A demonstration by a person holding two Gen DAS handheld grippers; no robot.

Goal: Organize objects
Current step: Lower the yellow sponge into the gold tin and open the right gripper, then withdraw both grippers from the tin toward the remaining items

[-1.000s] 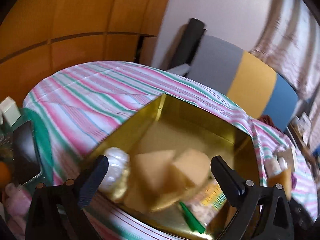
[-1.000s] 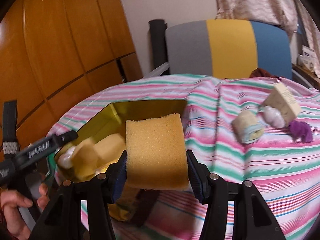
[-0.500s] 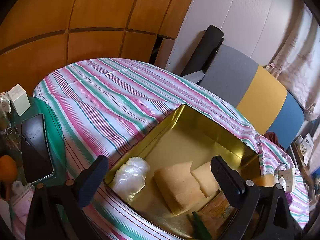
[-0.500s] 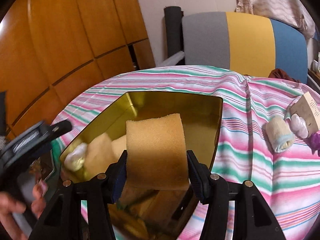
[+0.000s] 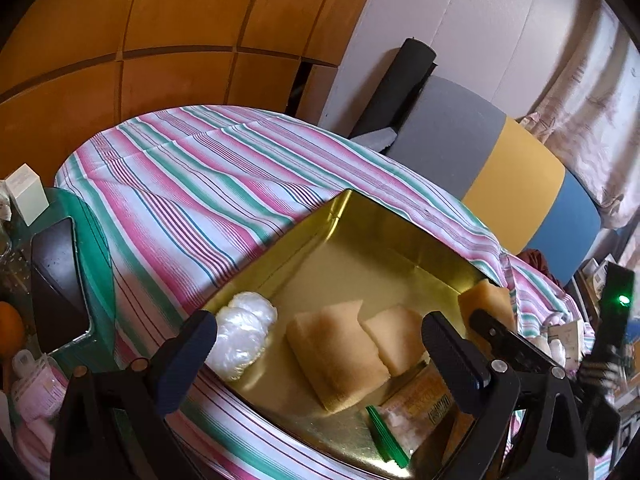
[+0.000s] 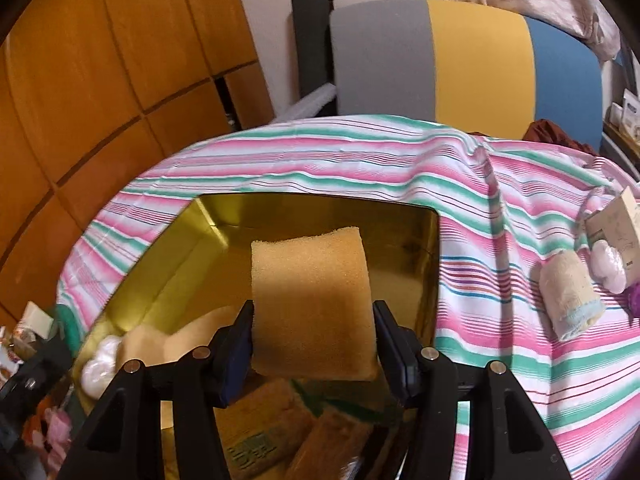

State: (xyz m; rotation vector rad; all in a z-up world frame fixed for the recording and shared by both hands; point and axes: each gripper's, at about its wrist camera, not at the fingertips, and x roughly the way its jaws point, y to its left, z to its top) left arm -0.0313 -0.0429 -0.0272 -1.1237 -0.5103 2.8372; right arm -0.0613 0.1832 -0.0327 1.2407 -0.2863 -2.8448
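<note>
A gold metal tin [image 5: 384, 236] lies open on the striped tablecloth. In it lie two yellow sponges [image 5: 340, 352], a white plastic bundle [image 5: 244, 328] and a packet with a green strip [image 5: 416, 404]. My left gripper [image 5: 316, 340] is open and empty, just above the tin's near side. My right gripper [image 6: 314, 342] is shut on a yellow sponge [image 6: 312, 300] and holds it over the tin [image 6: 224, 216]. That sponge also shows at the tin's right edge in the left wrist view [image 5: 486, 300].
On the cloth to the right lie a rolled beige towel [image 6: 570, 300], a pale bundle [image 6: 608, 264], a cardboard box [image 6: 616, 228] and something purple [image 6: 634, 294]. A grey, yellow and blue chair [image 6: 460, 60] stands behind. A phone [image 5: 60, 284] lies on a green-edged side table.
My right gripper has carried the sponge left and forward from beside the tin to above its inside. My left gripper has drawn back and up from the tin.
</note>
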